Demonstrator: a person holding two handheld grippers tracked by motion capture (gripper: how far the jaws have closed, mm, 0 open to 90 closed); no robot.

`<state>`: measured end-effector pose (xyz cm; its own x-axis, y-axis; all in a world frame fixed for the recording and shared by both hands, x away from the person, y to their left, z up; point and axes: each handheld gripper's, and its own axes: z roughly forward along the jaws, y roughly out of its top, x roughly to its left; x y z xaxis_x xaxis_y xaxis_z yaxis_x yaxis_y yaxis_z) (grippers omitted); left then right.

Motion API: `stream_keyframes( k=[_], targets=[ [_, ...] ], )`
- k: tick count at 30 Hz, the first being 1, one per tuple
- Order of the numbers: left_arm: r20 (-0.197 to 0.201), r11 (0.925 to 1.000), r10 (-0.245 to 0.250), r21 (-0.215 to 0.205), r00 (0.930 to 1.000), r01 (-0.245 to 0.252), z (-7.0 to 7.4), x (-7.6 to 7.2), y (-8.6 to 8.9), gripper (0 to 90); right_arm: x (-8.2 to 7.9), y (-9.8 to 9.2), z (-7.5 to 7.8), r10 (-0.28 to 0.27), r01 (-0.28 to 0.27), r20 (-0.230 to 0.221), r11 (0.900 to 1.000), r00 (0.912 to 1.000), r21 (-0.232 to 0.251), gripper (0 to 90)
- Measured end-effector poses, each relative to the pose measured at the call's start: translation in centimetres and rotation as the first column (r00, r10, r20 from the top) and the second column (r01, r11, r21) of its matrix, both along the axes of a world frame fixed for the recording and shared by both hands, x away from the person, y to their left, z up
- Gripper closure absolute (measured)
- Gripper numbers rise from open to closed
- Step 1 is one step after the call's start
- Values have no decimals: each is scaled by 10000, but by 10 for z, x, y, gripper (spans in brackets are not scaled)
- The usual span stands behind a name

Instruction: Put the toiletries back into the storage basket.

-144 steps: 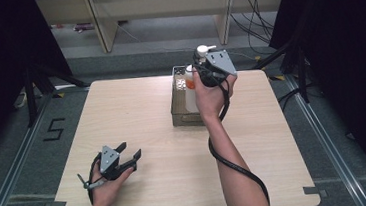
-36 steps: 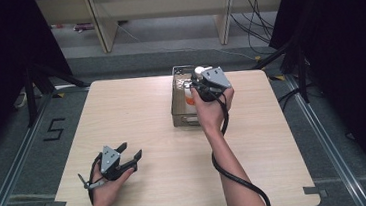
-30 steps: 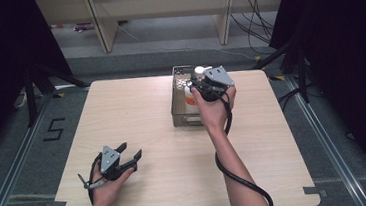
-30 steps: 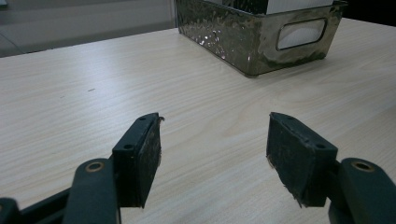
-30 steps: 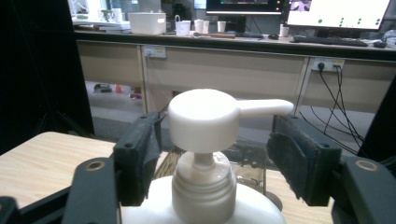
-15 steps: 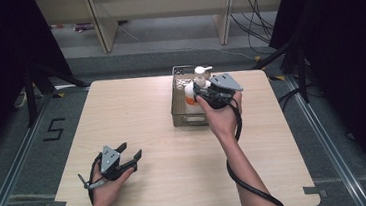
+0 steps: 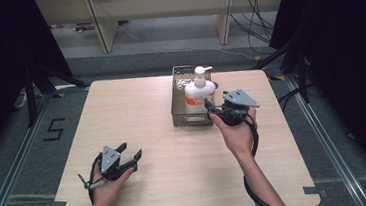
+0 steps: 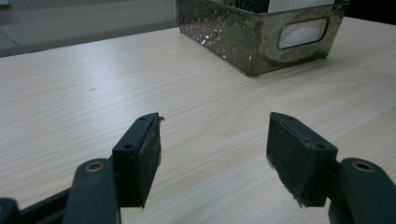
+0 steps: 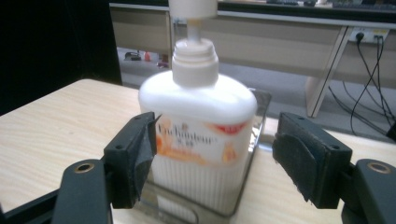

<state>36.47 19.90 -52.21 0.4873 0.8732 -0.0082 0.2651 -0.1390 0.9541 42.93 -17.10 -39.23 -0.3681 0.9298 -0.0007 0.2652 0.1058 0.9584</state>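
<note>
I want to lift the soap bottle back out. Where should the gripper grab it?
Probably around the white bottle at its flat-sided body, just above the tray rim, coming level from the near side like the right gripper. The pump neck is thin and round, so likely slippery, and the tray walls hide the bottom part.

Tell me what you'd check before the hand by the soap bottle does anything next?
1. Pump bottle stands upright in the metal tray: ok.
2. Right gripper lets go of the bottle: ok. Its jaws have just been opening, and there is a gap at the right pad; whether the left pad touches, cannot tell.
3. Bottle sits fully inside the tray's walls: ok in the high view.
4. Pump head is clear of the gripper: ok, it rises above the jaws.
5. Left gripper is out of the way: ok, open near the table's front edge, nothing between its jaws.
6. Bottle's base is flat on the tray floor: cannot tell.
</note>
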Motion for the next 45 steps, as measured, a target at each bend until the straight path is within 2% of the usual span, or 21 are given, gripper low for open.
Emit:
stream_keyframes(
  k=[9, 11, 12, 13, 19, 22, 23, 25, 26, 28, 29, 31, 32, 33, 34, 38, 39, 40, 43, 44, 45],
  targets=[
    [13, 10000, 24, 33, 10000, -24, 0, 0, 0, 350, -23, -17, -12, 105, -112, -428, 9998, 9990, -162, 303],
    [-21, 9999, 53, 86, 10000, -53, 0, -1, 0, 350, -25, -20, -14, 122, -131, -354, 9996, 9993, -240, 303],
    [-23, 9999, 61, 101, 10000, -61, 0, -1, 0, 350, -30, -24, -18, -31, 24, -591, 9999, 9982, -111, 302],
    [-18, 9999, 60, 114, 10000, -60, 0, -1, 0, 350, -30, -26, -20, 44, -50, -470, 9999, 9989, -113, 302],
    [-29, 9999, 79, 101, 10000, -79, 0, -1, -1, 350, -39, -37, -28, -128, 122, -603, 9999, 9981, -100, 301],
    [-33, 9999, 96, 101, 9999, -96, 0, -1, 0, 350, -45, -50, -33, -291, 270, -501, 9987, 9983, -425, 301],
    [-22, 9999, 94, 114, 10000, -94, 0, -1, 0, 350, -46, -51, -35, -335, 320, -430, 9989, 9985, -350, 301],
    [-19, 9999, 87, 116, 10000, -87, 0, -1, -1, 350, -47, -54, -37, -278, 271, -707, 9996, 9971, -99, 301],
    [-17, 9999, 87, 114, 10000, -86, 0, -1, -1, 350, -49, -57, -38, -427, 415, -796, 9990, 9959, -169, 301],
    [-17, 9999, 94, 114, 10000, -94, 0, -1, 0, 350, -49, -62, -42, -442, 425, -609, 9987, 9972, -289, 301],
    [-15, 9999, 96, 107, 10000, -96, 0, -1, 0, 350, -52, -64, -43, -557, 543, -811, 9983, 9951, -190, 301],
    [-17, 9999, 99, 99, 9999, -99, 0, -1, 0, 350, -54, -68, -46, -622, 610, -859, 9980, 9944, -167, 302],
    [-20, 9999, 105, 89, 9999, -104, 0, -1, 0, 350, -54, -72, -48, -584, 557, -770, 9978, 9953, -358, 301],
    [-18, 9999, 103, 94, 9999, -103, 0, -1, 0, 350, -55, -74, -49, -468, 447, -1024, 9987, 9936, -226, 302],
    [10, 10000, 89, 45, 10000, -89, 0, -1, -1, 350, -57, -75, -52, -712, 698, -968, 9974, 9927, -180, 303],
    [24, 10000, 72, 43, 10000, -73, 0, 0, 0, 350, -62, -89, -63, -758, 744, -1191, 9971, 9900, -161, 307],
    [-29, 9999, 103, 99, 9999, -103, 0, -1, 0, 350, -64, -90, -64, -985, 974, -1348, 9951, 9860, -149, 308],
    [-28, 9999, 103, 82, 9999, -103, 0, -1, 0, 350, -64, -95, -66, -777, 763, -1421, 9970, 9868, -157, 308],
    [-48, 9999, 116, 45, 9999, -115, 0, -1, -1, 349, -69, -104, -72, -1219, 1182, -1430, 9924, 9822, -344, 311],
    [-11, 9999, 103, -26, 9999, -103, 0, 0, -1, 350, -71, -105, -74, -1285, 1276, -1597, 9917, 9788, -161, 312],
    [-13, 9999, 102, -33, 9999, -102, 0, 0, -1, 349, -70, -111, -77, -1258, 1212, -1192, 9916, 9849, -451, 313]
  ],
)
